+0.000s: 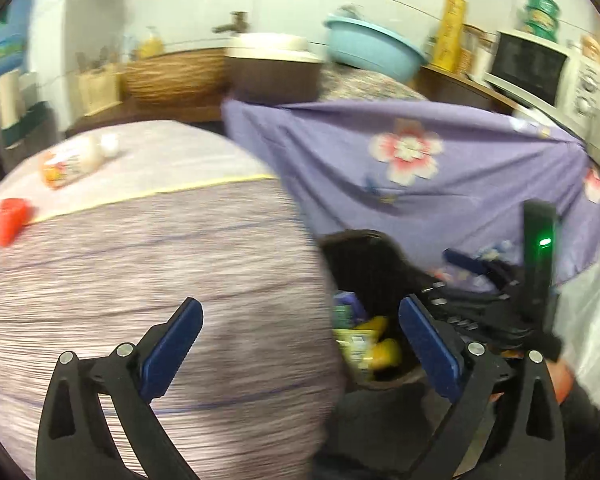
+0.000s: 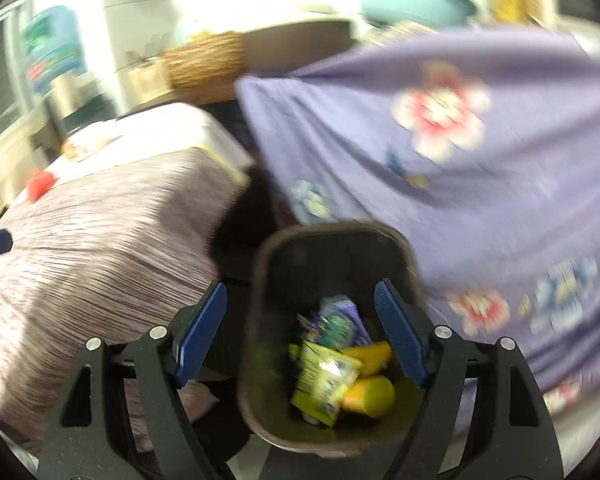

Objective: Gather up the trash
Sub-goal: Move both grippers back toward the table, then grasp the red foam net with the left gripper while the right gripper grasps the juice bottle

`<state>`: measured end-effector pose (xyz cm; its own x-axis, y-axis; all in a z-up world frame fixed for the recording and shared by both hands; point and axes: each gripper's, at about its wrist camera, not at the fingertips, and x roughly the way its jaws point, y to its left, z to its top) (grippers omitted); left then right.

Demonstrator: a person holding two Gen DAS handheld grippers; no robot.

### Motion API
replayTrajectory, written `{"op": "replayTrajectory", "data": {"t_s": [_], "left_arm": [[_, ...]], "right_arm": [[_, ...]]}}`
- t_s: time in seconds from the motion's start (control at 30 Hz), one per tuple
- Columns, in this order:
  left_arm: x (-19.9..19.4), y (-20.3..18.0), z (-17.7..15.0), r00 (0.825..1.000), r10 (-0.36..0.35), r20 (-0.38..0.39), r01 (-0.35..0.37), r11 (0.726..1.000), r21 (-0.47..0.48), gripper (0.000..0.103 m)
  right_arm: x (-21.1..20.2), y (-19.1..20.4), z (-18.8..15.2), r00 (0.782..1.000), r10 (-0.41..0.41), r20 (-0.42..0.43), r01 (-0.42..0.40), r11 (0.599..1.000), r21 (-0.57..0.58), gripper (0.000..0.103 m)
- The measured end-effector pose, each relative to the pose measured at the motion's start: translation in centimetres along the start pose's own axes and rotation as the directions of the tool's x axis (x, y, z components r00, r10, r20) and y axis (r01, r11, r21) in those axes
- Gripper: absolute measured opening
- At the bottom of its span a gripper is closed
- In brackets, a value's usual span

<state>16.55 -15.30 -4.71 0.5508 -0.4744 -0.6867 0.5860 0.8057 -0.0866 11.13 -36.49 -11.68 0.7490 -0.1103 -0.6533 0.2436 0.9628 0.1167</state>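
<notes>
Both grippers hang empty: left gripper (image 1: 300, 344) spread wide over the table edge, right gripper (image 2: 300, 328) apart above the bin (image 2: 268, 280).

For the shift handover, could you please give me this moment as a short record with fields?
bin: dark trash bin, open, on the floor between the two covered tables
bin contents: yellow bottles, green-yellow wrapper, purple packet
left hand-held gripper: open, empty
right hand-held gripper: open, empty, above the bin
still on striped table: red cup, lying bottle
</notes>
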Motion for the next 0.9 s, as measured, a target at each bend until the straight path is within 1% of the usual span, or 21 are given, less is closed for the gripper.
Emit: {"op": "replayTrajectory", "data": {"t_s": [0.07,0.13,0.2,0.27,0.3,0.37,0.43,0.47,0.53,0.57,0.63,0.7,0.77,0.8,0.83,0.87,0.9], "left_arm": [[-1.0,3.1,0.3,0.998,0.065,0.005,-0.065,0.998,-0.025,0.097],[-2.0,6.5,0.7,0.989,0.149,0.006,-0.149,0.987,-0.057,0.097],[-2.7,9.6,1.0,0.974,0.225,0.005,-0.224,0.970,-0.091,0.097],[-3.1,13.3,1.4,0.950,0.311,-0.003,-0.309,0.942,-0.132,0.097],[-3.1,15.5,1.7,0.934,0.358,-0.018,-0.356,0.921,-0.159,0.097],[-2.9,18.7,2.3,0.907,0.418,-0.050,-0.419,0.886,-0.199,0.097],[-2.2,22.1,3.2,0.876,0.475,-0.078,-0.479,0.846,-0.233,0.097],[-1.5,23.6,3.8,0.864,0.493,-0.098,-0.502,0.832,-0.237,0.097],[-0.2,25.7,4.6,0.845,0.517,-0.133,-0.534,0.814,-0.228,0.097],[0.7,26.7,5.1,0.838,0.524,-0.151,-0.546,0.808,-0.223,0.097],[2.1,28.3,5.7,0.827,0.532,-0.184,-0.562,0.798,-0.218,0.097],[3.8,29.8,6.5,0.828,0.520,-0.212,-0.559,0.799,-0.223,0.097],[4.7,30.9,7.0,0.822,0.519,-0.235,-0.565,0.798,-0.210,0.097],[5.6,31.5,7.3,0.816,0.523,-0.246,-0.571,0.797,-0.197,0.092],[6.2,31.7,7.4,0.810,0.527,-0.257,-0.576,0.796,-0.185,0.084],[6.8,32.3,7.5,0.804,0.530,-0.270,-0.582,0.794,-0.174,0.079],[7.4,32.8,7.5,0.799,0.528,-0.286,-0.585,0.794,-0.168,0.069]], "right_arm": [[-0.1,2.2,1.5,0.999,0.046,0.014,-0.045,0.997,-0.059,0.077],[0.1,4.9,3.3,0.992,0.125,0.018,-0.122,0.985,-0.120,0.077],[0.2,7.3,4.8,0.983,0.185,0.014,-0.180,0.969,-0.171,0.077],[0.6,9.8,6.3,0.971,0.238,0.000,-0.233,0.948,-0.216,0.078],[0.9,11.5,7.2,0.963,0.270,-0.017,-0.265,0.932,-0.248,0.081],[1.5,14.2,8.3,0.950,0.310,-0.045,-0.308,0.901,-0.305,0.088],[2.1,17.4,9.4,0.939,0.337,-0.067,-0.337,0.864,-0.373,0.088],[2.4,18.5,9.9,0.935,0.346,-0.077,-0.346,0.850,-0.398,0.088],[3.4,21.4,11.2,0.932,0.351,-0.087,-0.351,0.820,-0.452,0.088],[3.6,22.3,11.4,0.932,0.352,-0.089,-0.351,0.810,-0.470,0.088],[4.7,24.9,12.4,0.927,0.358,-0.114,-0.363,0.777,-0.515,0.088],[6.1,26.8,13.3,0.922,0.359,-0.143,-0.376,0.748,-0.547,0.088],[7.6,29.0,14.3,0.920,0.353,-0.172,-0.383,0.712,-0.589,0.088],[8.4,29.8,14.8,0.919,0.348,-0.182,-0.384,0.696,-0.607,0.088],[9.2,30.7,15.3,0.920,0.343,-0.189,-0.383,0.681,-0.624,0.088],[10.1,31.6,15.6,0.922,0.338,-0.191,-0.377,0.662,-0.648,0.088],[10.8,32.5,16.0,0.925,0.332,-0.185,-0.365,0.640,-0.676,0.088]]}}
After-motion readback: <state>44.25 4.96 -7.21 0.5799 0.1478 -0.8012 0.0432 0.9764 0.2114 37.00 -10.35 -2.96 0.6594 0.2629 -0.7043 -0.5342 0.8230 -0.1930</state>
